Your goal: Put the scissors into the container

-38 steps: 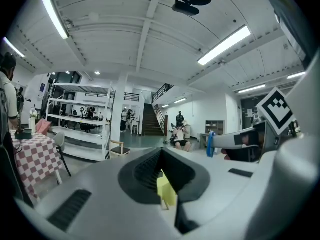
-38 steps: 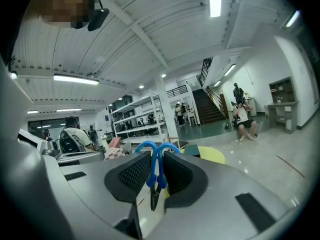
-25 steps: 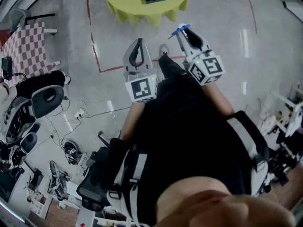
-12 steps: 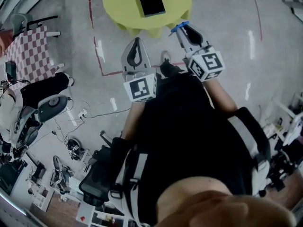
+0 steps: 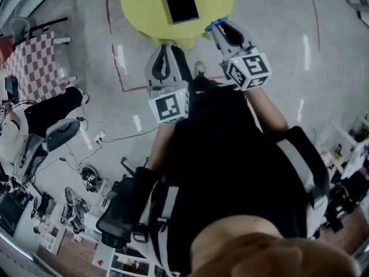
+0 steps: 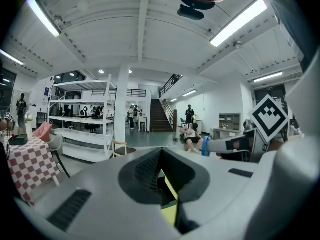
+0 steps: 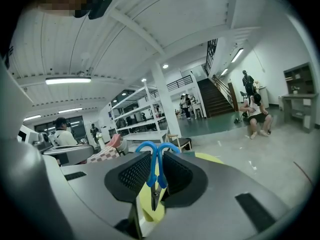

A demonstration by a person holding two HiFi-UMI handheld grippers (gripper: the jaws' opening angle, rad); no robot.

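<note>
The blue-handled scissors [image 5: 214, 24] are pinched in my right gripper [image 5: 219, 27], which is shut on them at the near edge of the round yellow table [image 5: 138, 4]. In the right gripper view the scissors [image 7: 156, 169] sit between the pads with their handle loops sticking out past the tips of the right gripper [image 7: 159, 160] and their blades pointing back. The container [image 5: 180, 2], a teal box with a dark inside, stands on the table beyond both grippers. My left gripper [image 5: 166, 51] hangs lower left of the table edge, shut and holding nothing. In the left gripper view, the left gripper [image 6: 161, 156] shows yellow table through its slit.
A red-and-white checkered table [image 5: 31, 56] and chairs [image 5: 57, 126] stand at the left. Red tape lines [image 5: 118, 68] run across the grey floor, with cables [image 5: 98, 137] beside them. Shelving [image 6: 80, 119], a staircase [image 6: 160, 116] and several people are far off in the hall.
Both grippers have moved forward to the yellow table, the right one still carrying the scissors. The table and container now sit lower and closer in the head view.
</note>
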